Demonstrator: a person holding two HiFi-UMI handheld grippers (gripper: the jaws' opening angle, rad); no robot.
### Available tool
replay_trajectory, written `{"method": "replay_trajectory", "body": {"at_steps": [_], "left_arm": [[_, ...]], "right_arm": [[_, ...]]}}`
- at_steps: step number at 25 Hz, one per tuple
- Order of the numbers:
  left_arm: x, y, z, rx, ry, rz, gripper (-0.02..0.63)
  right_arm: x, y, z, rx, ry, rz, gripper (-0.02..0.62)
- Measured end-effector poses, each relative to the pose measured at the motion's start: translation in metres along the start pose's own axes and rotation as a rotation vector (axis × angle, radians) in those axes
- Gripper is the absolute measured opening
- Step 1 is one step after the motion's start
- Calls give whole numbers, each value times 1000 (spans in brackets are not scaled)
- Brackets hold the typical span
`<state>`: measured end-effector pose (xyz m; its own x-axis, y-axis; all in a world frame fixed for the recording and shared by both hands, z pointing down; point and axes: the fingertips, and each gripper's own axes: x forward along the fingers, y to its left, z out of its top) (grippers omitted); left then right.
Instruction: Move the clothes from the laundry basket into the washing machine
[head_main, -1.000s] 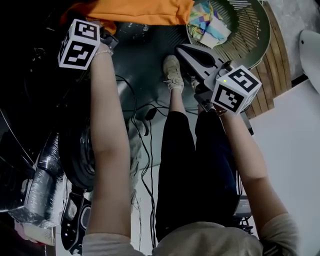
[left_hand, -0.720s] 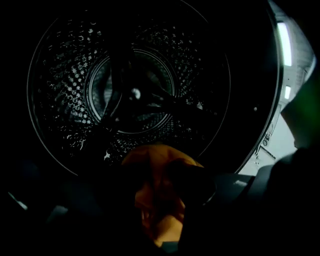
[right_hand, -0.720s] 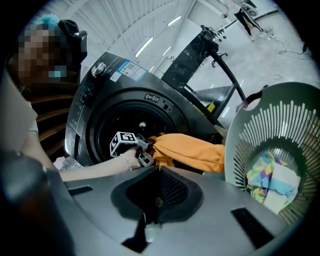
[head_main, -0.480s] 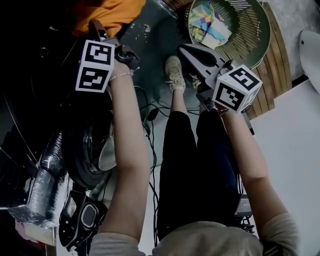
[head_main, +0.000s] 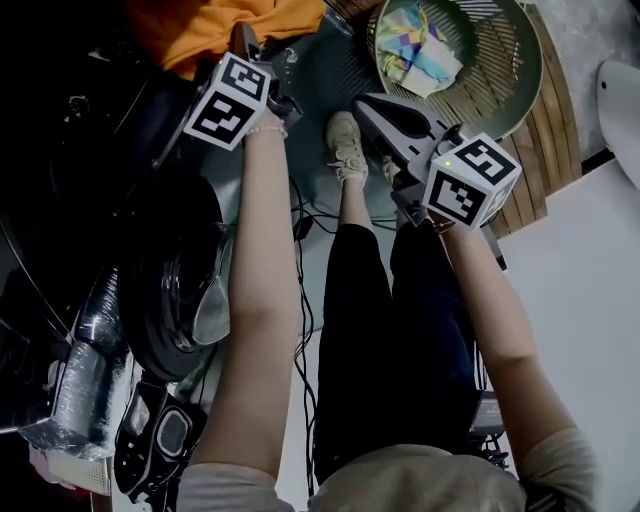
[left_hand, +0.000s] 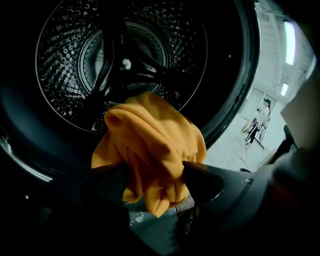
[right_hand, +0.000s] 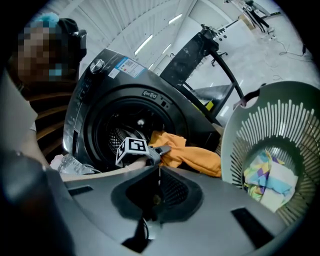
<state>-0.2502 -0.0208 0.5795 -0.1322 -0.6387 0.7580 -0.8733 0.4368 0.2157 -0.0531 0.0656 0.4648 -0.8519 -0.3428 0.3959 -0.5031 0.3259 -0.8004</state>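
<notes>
An orange garment (left_hand: 150, 145) hangs over the lower rim of the washing machine's round opening (left_hand: 130, 55). It lies between the jaws of my left gripper (left_hand: 155, 180), which have just been opening and now stand wide apart, open. In the head view the left gripper (head_main: 258, 48) is at the top beside the orange garment (head_main: 220, 25). My right gripper (head_main: 365, 100) stays shut and empty beside the green laundry basket (head_main: 520, 80). A multicoloured cloth (head_main: 420, 50) lies in the basket. The right gripper view shows the basket (right_hand: 235, 135), the machine (right_hand: 115, 125) and the left gripper (right_hand: 165, 148).
The machine's open door (head_main: 170, 300) swings out at the left. Black cables (head_main: 300, 225) run over the floor near the person's shoe (head_main: 345, 145). A foil hose (head_main: 85, 370) lies at the lower left. The basket rests on a wooden platform (head_main: 560, 110).
My left gripper has moved right and down at the machine's mouth, and its jaws have opened. The orange garment has bunched up from a wide spread. The right gripper has not moved.
</notes>
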Motion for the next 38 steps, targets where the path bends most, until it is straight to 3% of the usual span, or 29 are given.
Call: {"method": "replay_trajectory", "body": {"at_steps": [3, 5, 7, 10, 15, 18, 20, 23, 26, 31, 35, 38], "left_arm": [[12, 3, 8, 15, 24, 9, 320], [7, 6, 14, 28, 19, 16, 163], [-1, 4, 27, 22, -33, -9, 110], [-13, 6, 56, 28, -139, -33, 98], [-22, 11, 139, 106, -362, -1, 97], [-13, 13, 169, 138, -419, 27, 100], [1, 16, 164, 140, -386, 48, 109], [11, 27, 141, 84, -326, 84, 204], [-3, 33, 128, 54, -339, 104, 252], [-46, 17, 111, 128, -369, 53, 287], [-40, -9, 41, 209, -196, -43, 339], [-15, -7, 3, 237, -74, 0, 342]], "right_arm": [[-2, -5, -1, 1, -11, -6, 14], [-2, -6, 1, 7, -15, -8, 14], [-1, -4, 5, 6, -16, -2, 14], [1, 3, 10, -17, -8, 12, 14], [6, 5, 11, -63, 19, 24, 14], [7, 3, 9, -45, 13, 26, 14], [7, 0, 5, -31, 5, 21, 14], [7, 0, 1, -19, 7, 20, 14], [6, 2, -1, -21, 17, 20, 14], [4, 3, 0, -28, 12, 27, 14], [2, 4, 1, -13, 2, 24, 14], [5, 3, -2, -10, 2, 28, 14]]}}
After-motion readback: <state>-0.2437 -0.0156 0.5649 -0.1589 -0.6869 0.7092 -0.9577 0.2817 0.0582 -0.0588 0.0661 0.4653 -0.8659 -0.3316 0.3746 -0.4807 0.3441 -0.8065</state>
